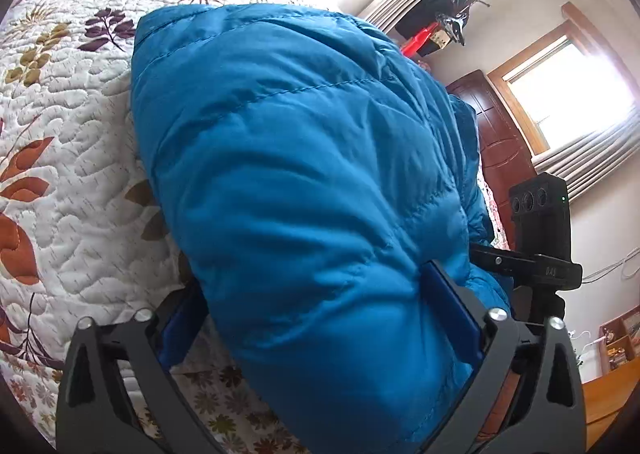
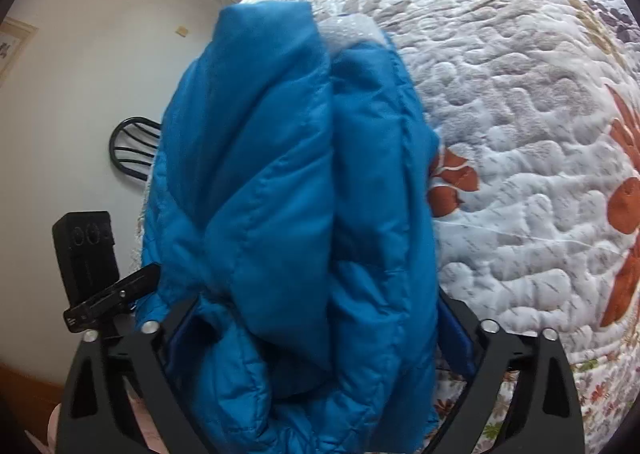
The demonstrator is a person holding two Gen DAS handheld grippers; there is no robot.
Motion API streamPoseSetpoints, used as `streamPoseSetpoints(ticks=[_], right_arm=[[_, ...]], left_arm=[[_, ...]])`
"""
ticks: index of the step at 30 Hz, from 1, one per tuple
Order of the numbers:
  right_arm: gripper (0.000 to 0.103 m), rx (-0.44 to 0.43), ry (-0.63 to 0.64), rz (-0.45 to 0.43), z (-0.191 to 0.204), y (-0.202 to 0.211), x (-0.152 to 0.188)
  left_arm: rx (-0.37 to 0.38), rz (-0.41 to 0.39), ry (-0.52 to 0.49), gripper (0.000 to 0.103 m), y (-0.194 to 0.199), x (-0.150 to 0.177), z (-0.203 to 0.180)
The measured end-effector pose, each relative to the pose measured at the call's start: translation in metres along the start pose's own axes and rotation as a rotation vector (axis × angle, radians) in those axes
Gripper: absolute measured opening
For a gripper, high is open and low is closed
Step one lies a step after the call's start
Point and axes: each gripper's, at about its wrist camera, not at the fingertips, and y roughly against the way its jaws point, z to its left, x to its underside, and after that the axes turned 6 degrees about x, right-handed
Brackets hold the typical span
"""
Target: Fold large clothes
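Both grippers, left gripper and right gripper, fingers spread wide around the bulky blue puffer jacket, are carrying it over the quilted bed; next, lowering it flat.

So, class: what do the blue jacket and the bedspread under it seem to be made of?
Jacket: likely padded nylon or polyester; smooth, slightly shiny shell with puffy stitched bands. Bedspread: probably quilted cotton, matt, with raised stitching and printed leaves.

The jacket lies on the bedspread, between both hand-held grippers' fingers.
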Motion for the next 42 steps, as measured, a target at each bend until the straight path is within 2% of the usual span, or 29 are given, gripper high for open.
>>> streamPoseSetpoints(ticks=[2,5,8,11,15,19,24,28,33,37,39,42], right_arm=[[0.070,0.016,0.049,-0.032,0.011,0.005,0.003],[0.059,0.022,0.075,-0.061,0.021,0.012,0.006],[0.053,0.009,0.108,-0.098,0.032,0.019,0.010],[0.050,0.002,0.138,-0.113,0.045,0.022,0.007],[0.048,0.016,0.203,-0.151,0.075,0.018,-0.015],[0.047,0.029,0.280,-0.171,0.109,0.008,-0.054],[0.047,0.013,0.330,-0.187,0.144,-0.029,-0.106],[0.047,0.018,0.359,-0.199,0.167,-0.066,-0.139],[0.046,-0.011,0.318,-0.145,0.166,-0.120,-0.164],[0.048,-0.052,0.302,-0.147,0.154,-0.133,-0.163],[0.050,-0.063,0.293,-0.143,0.150,-0.138,-0.162],[0.056,-0.094,0.255,-0.117,0.143,-0.142,-0.165]], left_arm=[[-0.006,-0.029,-0.028,0.080,0.005,0.005,-0.011],[-0.003,-0.061,-0.049,0.071,0.010,0.003,-0.018],[-0.016,-0.098,-0.074,0.068,0.018,-0.001,-0.025],[-0.030,-0.137,-0.101,0.067,0.033,-0.008,-0.027],[-0.054,-0.177,-0.107,0.066,0.051,-0.024,-0.024],[-0.089,-0.233,-0.096,0.066,0.075,-0.044,-0.009],[-0.144,-0.305,-0.090,0.066,0.095,-0.081,0.017],[-0.171,-0.321,-0.072,0.066,0.099,-0.116,0.054],[-0.189,-0.289,-0.039,0.066,0.099,-0.139,0.113],[-0.160,-0.250,-0.042,0.072,0.095,-0.142,0.148],[-0.181,-0.252,-0.073,0.079,0.090,-0.139,0.150],[-0.205,-0.255,-0.081,0.083,0.087,-0.139,0.151]])
